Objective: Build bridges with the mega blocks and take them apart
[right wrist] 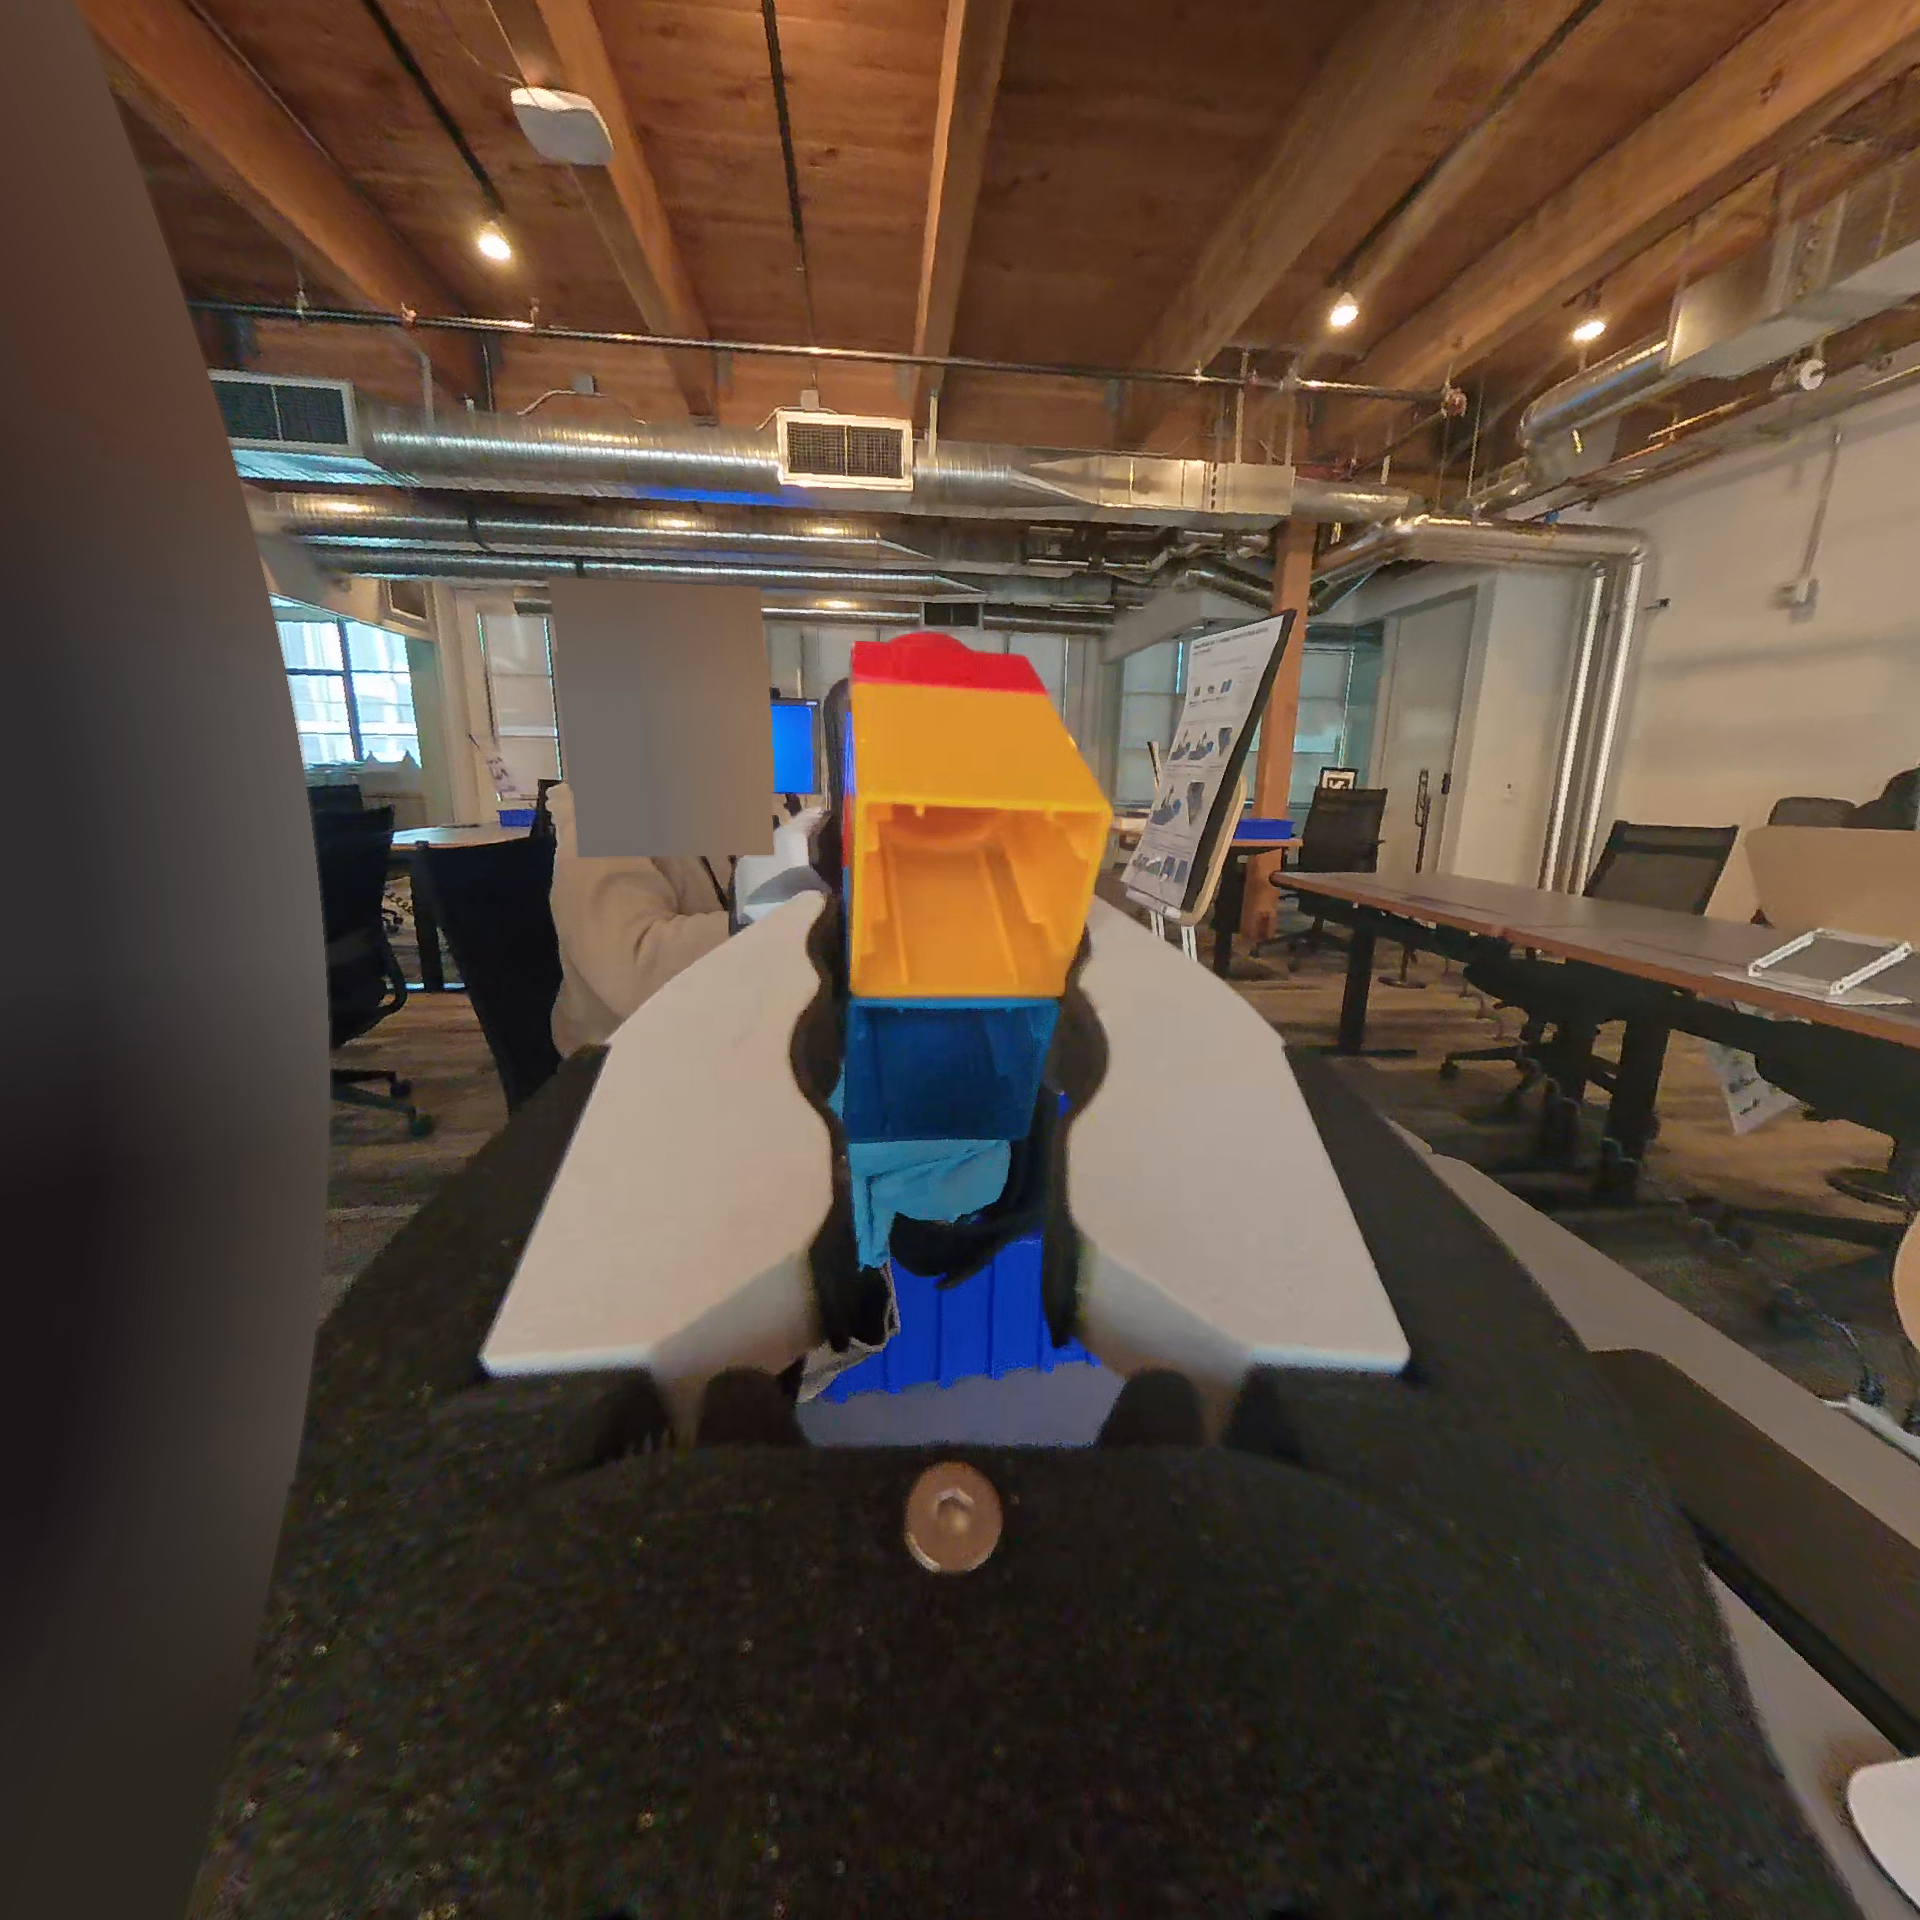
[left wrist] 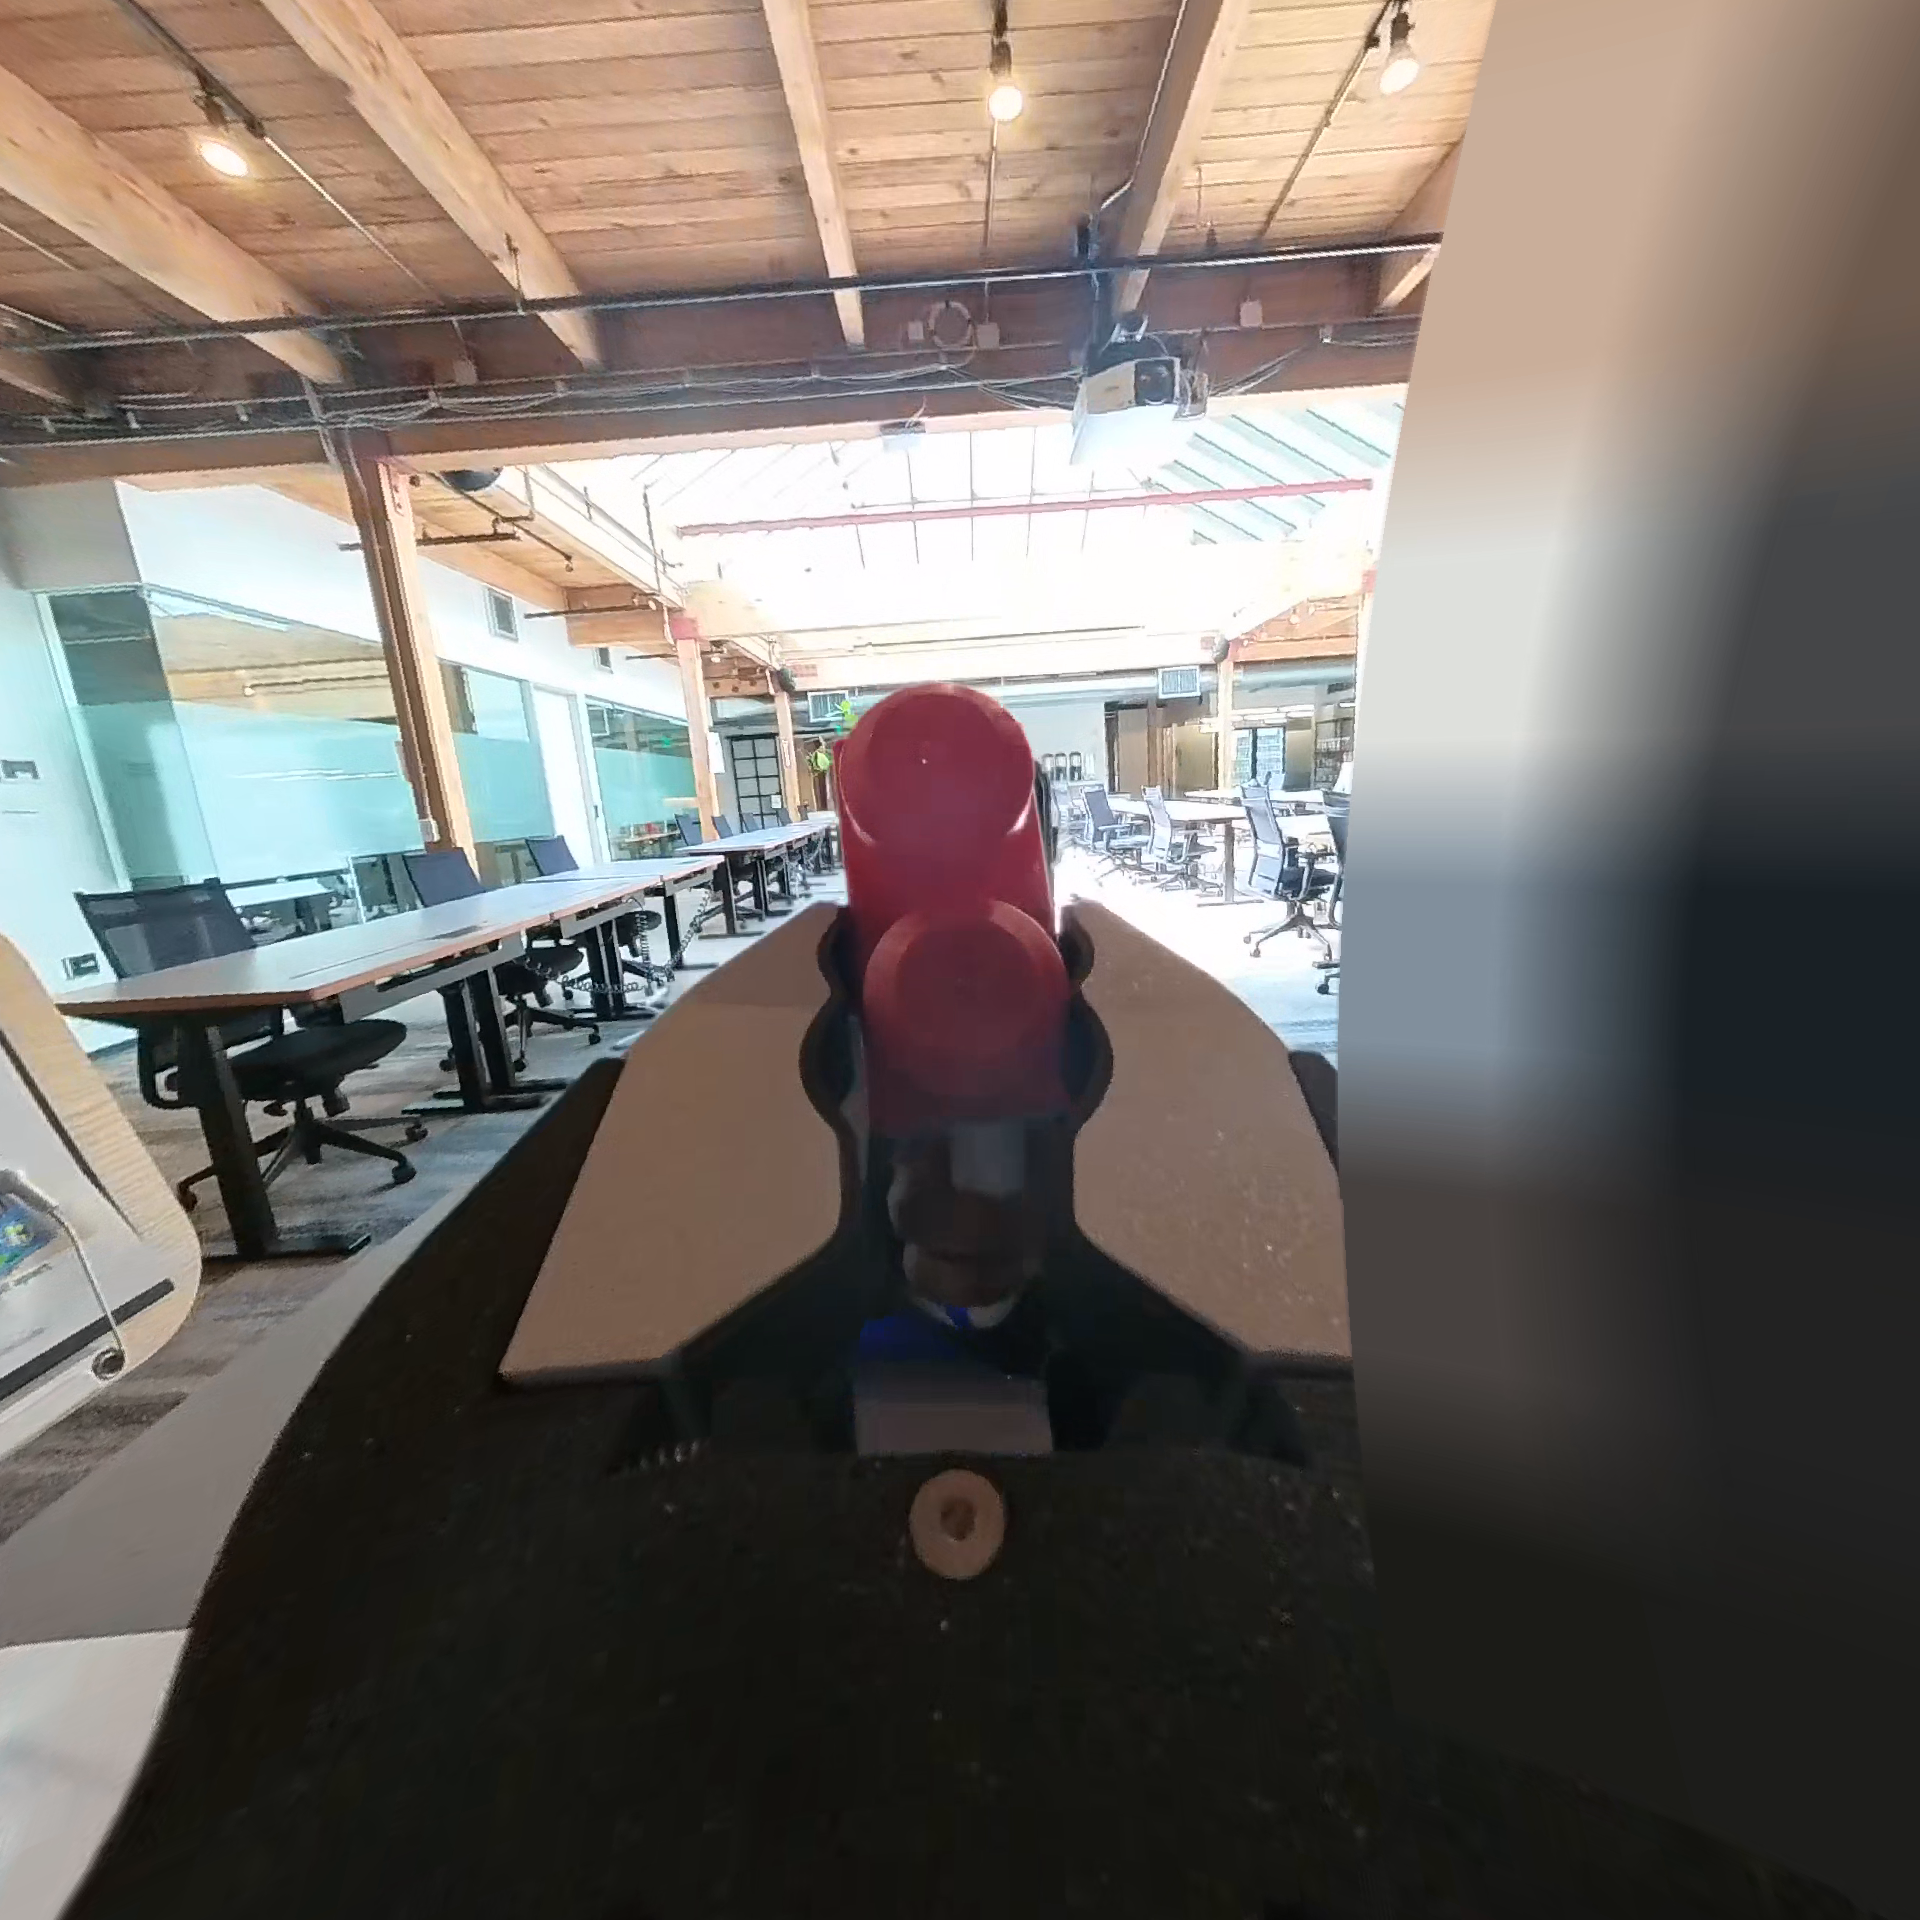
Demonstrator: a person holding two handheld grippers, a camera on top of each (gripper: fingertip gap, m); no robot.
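Note:
My left gripper (left wrist: 961, 997) is shut on a red block (left wrist: 940, 831) with two round studs that face the camera; it is held up in the air, pointing across the office. My right gripper (right wrist: 951, 997) is shut on a stack of blocks: a yellow block (right wrist: 966, 831) with its hollow underside toward the camera, a red block (right wrist: 940, 660) behind it and a blue block (right wrist: 940, 1070) below, between the fingers. Both grippers are raised and no table surface with other blocks shows.
Rows of desks (left wrist: 343, 961) and black office chairs (left wrist: 281, 1049) fill the room in the left wrist view. In the right wrist view a seated person (right wrist: 634, 925) is behind the stack, a display board (right wrist: 1210, 769) stands at right, and a long desk (right wrist: 1621, 940) runs along the right. My left and right fingertips are right by each other.

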